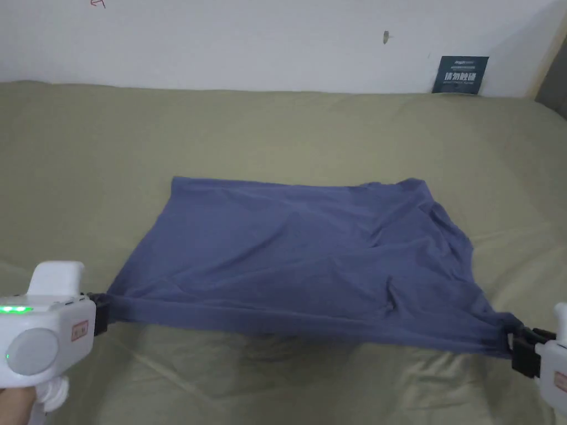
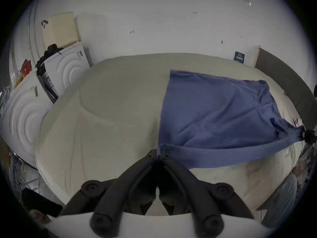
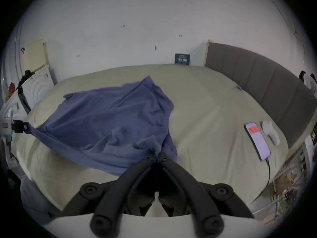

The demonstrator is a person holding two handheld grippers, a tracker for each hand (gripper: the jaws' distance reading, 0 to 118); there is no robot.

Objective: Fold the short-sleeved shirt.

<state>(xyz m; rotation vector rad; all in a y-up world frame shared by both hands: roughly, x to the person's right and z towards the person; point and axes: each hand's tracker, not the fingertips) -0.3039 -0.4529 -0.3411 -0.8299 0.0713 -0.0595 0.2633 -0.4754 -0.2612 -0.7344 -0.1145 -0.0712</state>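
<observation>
the blue shirt (image 1: 299,249) lies spread on the olive bed sheet (image 1: 277,127), its far edge resting flat and its near edge lifted off the bed and pulled taut between the 2 tools. the left gripper (image 1: 99,315) is clenched on the near left corner, and the right gripper (image 1: 517,343) is clenched on the near right corner. this looks like the start of a fold: the next move likely calls for carrying both corners forward together, level, to meet the far edge.
</observation>
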